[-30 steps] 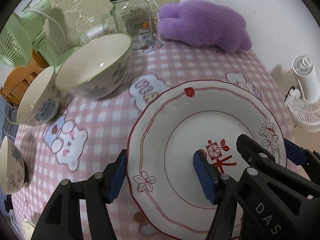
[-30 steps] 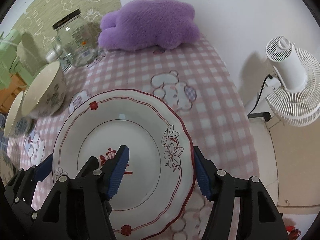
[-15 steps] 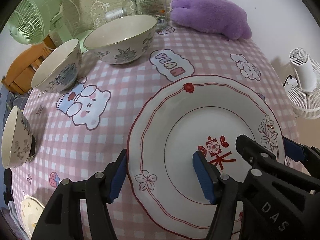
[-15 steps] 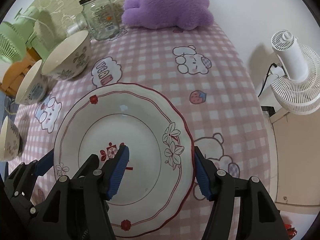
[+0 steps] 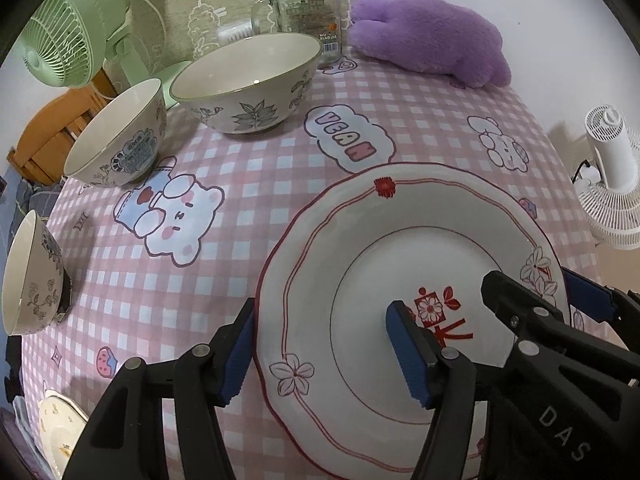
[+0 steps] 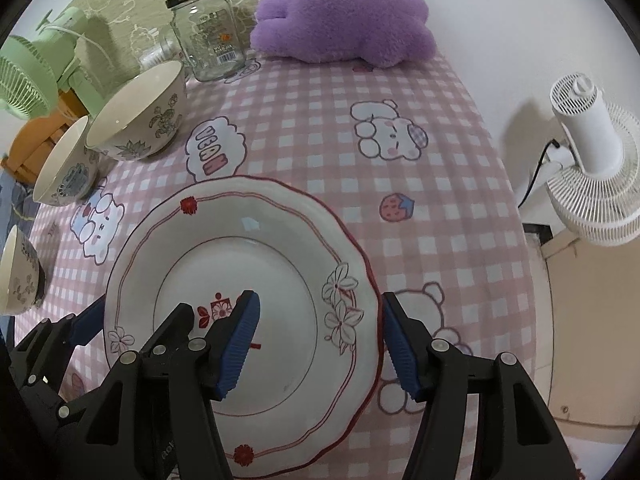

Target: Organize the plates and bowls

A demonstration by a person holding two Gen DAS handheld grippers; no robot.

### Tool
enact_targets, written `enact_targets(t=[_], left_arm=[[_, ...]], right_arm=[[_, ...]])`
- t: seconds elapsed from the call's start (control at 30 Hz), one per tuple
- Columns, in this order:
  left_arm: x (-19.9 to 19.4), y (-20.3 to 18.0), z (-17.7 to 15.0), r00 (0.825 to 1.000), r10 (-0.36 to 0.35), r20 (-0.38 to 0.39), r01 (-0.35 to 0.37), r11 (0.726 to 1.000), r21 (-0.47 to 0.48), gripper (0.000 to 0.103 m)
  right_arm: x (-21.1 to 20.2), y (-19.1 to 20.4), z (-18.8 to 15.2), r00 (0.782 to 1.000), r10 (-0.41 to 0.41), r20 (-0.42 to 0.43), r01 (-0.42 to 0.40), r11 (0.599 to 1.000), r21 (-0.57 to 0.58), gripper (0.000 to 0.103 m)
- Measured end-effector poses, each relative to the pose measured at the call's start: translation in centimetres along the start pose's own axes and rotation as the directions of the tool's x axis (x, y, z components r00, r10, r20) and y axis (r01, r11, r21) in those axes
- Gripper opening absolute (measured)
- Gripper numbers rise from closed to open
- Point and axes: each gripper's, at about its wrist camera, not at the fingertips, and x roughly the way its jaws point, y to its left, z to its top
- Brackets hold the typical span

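The left gripper [image 5: 324,344] straddles the left rim of the white plate with red trim [image 5: 420,240], one blue pad outside the scalloped edge and the other over the well beside the red flower mark; the right gripper [image 6: 320,340] straddles the opposite rim the same way, so the plate hangs between the two and appears clamped by both, raised a little above the pink checked tablecloth [image 5: 240,184], though neither view shows the pads pressing for certain. Compared with a second ago the plate sits the same in both pairs of jaws, but the table behind it has slid: the big leaf-patterned bowl [image 5: 248,84] and the blue-patterned bowl [image 5: 116,136] now lie farther off and sharper, and more cloth shows, which suggests the plate has been carried level toward the near side and has now almost halted, probably close to where it will be set down. Only the left wrist view shows a small cream dish [image 5: 60,432] at the near left table edge, a likely stacking spot; only the right wrist view shows the bare cloth right of the plate and the table's right edge, with the white fan [image 6: 592,168] beyond
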Motion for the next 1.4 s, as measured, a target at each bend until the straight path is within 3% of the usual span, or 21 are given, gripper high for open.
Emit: enact_targets(t=[0.23,0.47,0.63,0.8,1.0,1.4], left_arm=[[0.1,0.3,0.0,1.000,-0.011,0.002,0.011,1.000,-0.010,0.065],[0.0,0.7,-0.2,1.000,-0.024,0.006,0.024,1.000,-0.007,0.064],[0.0,-0.2,0.0,0.999,0.019,0.028,-0.020,0.999,0.027,0.063],[0.2,-0.5,0.6,0.998,0.042,0.037,-0.043,0.999,0.016,0.062],[0.4,0.0,0.9,1.000,0.015,-0.004,-0.015,1.000,-0.021,0.061],[-3.1,0.3,-0.5,1.000,0.003,0.022,-0.003,1.000,-0.015,0.061]], right_arm=[[0.1,-0.3,0.1,1.000,0.009,-0.003,-0.009,1.000,-0.018,0.057],[0.0,-0.5,0.0,1.000,0.018,-0.001,-0.018,1.000,-0.005,0.055],[0.2,-0.8,-0.1,1.000,0.005,0.008,-0.005,1.000,-0.011,0.054],[0.9,-1.2,0.2,0.999,0.047,0.006,-0.047,0.999,0.024,0.047],[0.5,-0.8,0.3,1.000,0.023,0.007,-0.023,0.999,0.038,0.047],[-2.6,-0.8,-0.7,0.999,0.024,0.032,-0.026,0.999,0.045,0.047]])
